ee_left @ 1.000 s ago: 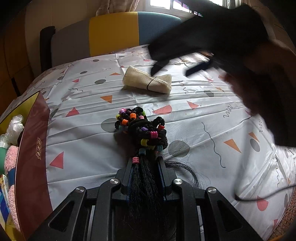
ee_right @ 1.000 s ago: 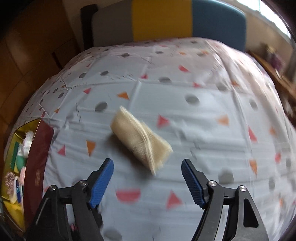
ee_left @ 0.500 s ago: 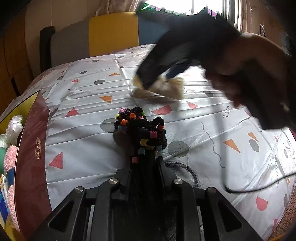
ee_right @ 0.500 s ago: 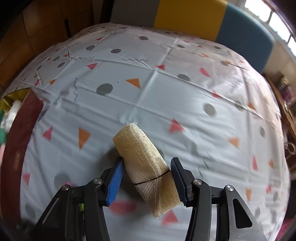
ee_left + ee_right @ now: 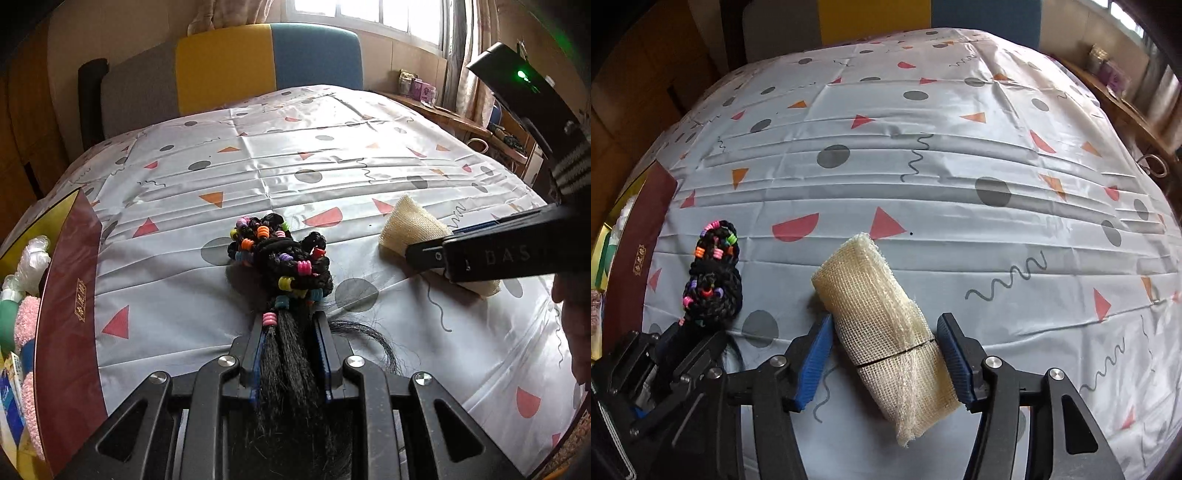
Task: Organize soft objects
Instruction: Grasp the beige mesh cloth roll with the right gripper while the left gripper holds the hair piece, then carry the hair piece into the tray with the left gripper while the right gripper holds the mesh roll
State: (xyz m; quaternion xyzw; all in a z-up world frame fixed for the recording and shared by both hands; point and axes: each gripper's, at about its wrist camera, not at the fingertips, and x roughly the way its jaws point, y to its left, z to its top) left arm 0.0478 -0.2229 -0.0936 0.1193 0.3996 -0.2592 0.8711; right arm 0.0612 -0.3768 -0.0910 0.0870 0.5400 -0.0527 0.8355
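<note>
**Hair piece pinched, mesh roll between spread pads**

While your left tool (image 5: 290,354) stays pinched on the black hair of the beaded hair piece (image 5: 282,254), the open box (image 5: 68,295) sits off to that tool's left with its dark red wall facing you. Inside it you can see a crinkled clear bag (image 5: 31,258), something green (image 5: 6,317) and pink fluffy pieces (image 5: 26,317); the rest of its contents are too cropped to tell.

The beaded knot lies on the patterned counter (image 5: 332,166) just ahead of the left tool's tips, loose strands trailing to its right. Ahead and to the right of it lies the cream mesh roll (image 5: 882,325), bound by a thin dark band. Your right tool (image 5: 884,354) straddles that roll; its jaws are opening, the blue pads (image 5: 816,354) standing just beside the roll's sides, not pressing it. Nothing lies between the left tool and the box.

A second ago the roll lay far ahead of the left tool; now it is close beside the hair piece, brought there by your right tool.
</note>
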